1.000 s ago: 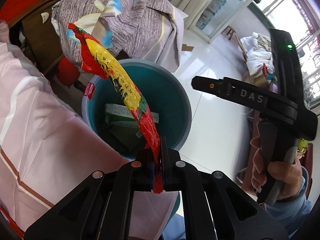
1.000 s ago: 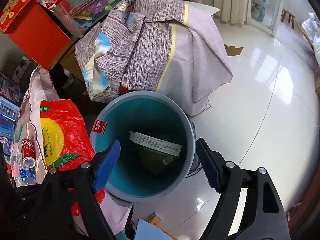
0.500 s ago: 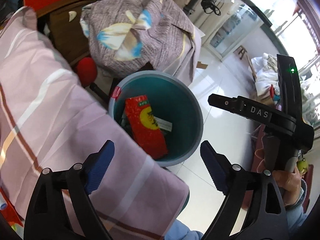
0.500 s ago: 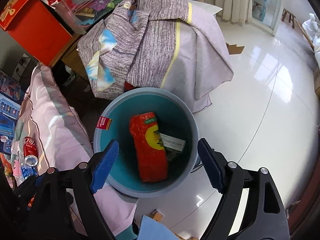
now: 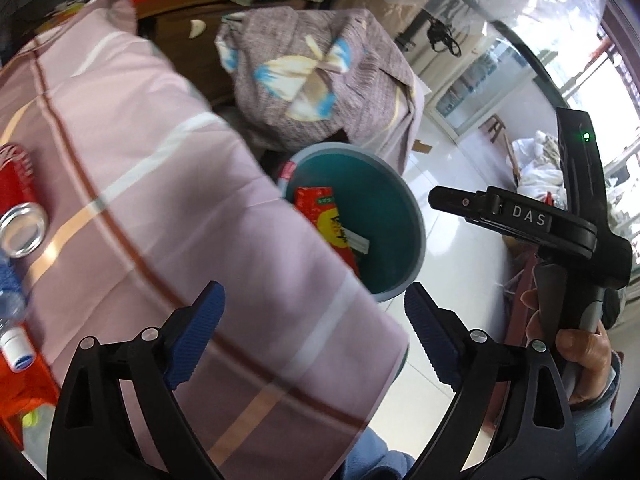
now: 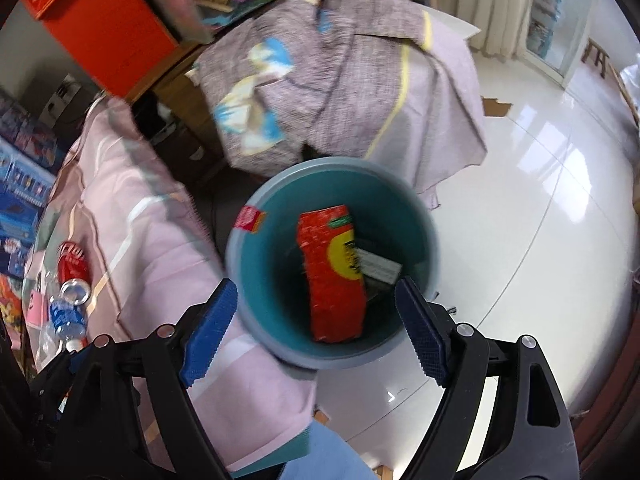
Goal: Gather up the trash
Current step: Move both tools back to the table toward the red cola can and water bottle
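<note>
the red wrapper [image 6: 334,280] now lies in the bin [image 6: 256,320] (released by the left gripper [image 5: 314,340], jaws now wide).

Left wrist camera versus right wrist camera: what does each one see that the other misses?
Only the left wrist view shows the person's hand holding the other gripper's handle, and a wooden stool by the window.

Only the right wrist view shows the orange-red box on the cabinet and the blue packages stacked beside the table.

Both show the teal bin with the red wrapper lying inside, the pink tablecloth, a red soda can and each camera's own open gripper.
</note>
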A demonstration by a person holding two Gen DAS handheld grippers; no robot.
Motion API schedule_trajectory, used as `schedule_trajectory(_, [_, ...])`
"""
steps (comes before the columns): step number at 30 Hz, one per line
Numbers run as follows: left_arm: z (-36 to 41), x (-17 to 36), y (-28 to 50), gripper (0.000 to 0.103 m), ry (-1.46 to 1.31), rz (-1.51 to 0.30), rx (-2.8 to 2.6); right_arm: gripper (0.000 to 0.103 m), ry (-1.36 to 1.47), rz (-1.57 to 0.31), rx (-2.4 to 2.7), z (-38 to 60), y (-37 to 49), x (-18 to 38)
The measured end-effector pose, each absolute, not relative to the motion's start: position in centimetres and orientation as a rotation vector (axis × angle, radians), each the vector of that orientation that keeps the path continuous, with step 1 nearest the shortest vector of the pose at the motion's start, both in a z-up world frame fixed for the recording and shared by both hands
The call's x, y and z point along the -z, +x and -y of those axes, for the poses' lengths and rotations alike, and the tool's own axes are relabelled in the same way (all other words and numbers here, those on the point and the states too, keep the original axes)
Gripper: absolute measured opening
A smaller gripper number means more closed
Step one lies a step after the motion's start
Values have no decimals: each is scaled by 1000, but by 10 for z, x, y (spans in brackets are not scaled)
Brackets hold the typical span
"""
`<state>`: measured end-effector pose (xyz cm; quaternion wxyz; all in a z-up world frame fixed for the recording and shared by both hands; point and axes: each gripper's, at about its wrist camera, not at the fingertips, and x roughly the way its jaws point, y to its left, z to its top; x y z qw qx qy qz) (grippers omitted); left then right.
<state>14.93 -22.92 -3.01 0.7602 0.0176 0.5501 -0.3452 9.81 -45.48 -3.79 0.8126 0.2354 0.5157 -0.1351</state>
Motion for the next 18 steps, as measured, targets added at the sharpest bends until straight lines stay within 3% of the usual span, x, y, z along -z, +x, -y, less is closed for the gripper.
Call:
schedule_trajectory(4, [196,25,150,93,31,-1174,703,83,485,-1114,237,425,106,34])
schedule_trajectory(18, [46,-2,198,93,-101,-1068,448,83,331,-1189,43,302,179,20])
